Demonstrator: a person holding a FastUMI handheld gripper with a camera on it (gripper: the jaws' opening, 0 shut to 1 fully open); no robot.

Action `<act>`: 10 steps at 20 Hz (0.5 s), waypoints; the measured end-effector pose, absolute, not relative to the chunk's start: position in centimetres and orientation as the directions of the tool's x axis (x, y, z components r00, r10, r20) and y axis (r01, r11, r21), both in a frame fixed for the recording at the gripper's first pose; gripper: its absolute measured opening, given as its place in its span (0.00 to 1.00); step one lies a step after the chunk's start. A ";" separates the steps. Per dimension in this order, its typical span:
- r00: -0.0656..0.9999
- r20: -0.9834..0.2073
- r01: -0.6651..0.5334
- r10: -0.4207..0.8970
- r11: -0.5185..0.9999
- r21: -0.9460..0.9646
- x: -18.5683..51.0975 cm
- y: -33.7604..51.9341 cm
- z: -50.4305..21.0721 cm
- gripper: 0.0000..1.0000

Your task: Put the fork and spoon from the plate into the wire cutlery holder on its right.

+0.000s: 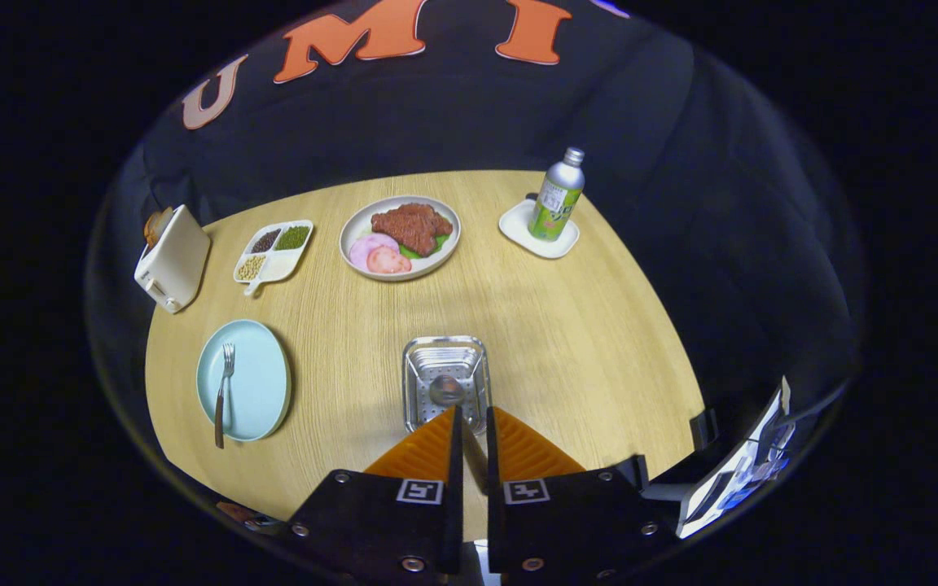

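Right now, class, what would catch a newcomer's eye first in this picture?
The gripper hangs over the wire cutlery holder, its fingers nearly closed on the spoon whose bowl sits inside. On the holder's left a blue plate carries the fork; beyond lies a meat plate.

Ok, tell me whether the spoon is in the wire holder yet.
In. The spoon's bowl sits inside the wire holder, its handle between the claw fingers.
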State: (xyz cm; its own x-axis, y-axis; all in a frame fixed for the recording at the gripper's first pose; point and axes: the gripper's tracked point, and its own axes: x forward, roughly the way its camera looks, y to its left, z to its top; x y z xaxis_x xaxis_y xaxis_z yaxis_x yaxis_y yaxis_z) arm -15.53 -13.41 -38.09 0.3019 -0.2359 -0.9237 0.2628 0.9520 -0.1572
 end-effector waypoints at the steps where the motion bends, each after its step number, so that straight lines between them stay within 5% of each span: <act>1: 0.343 -0.909 0.268 -0.237 0.952 -0.148 -14.4 -13.5 -37.3 0.13; 5: 0.540 -0.812 0.274 -0.224 0.958 -0.082 -10.0 -13.3 -32.8 0.17; 10: 0.785 -0.571 0.262 -0.240 0.964 -0.045 -4.4 -12.5 -23.3 0.52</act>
State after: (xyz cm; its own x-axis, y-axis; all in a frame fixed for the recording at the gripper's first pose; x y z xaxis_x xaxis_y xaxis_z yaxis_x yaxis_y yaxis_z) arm -4.39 -12.50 -23.25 0.7848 -0.2400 -0.5713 0.2624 0.9639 -0.0445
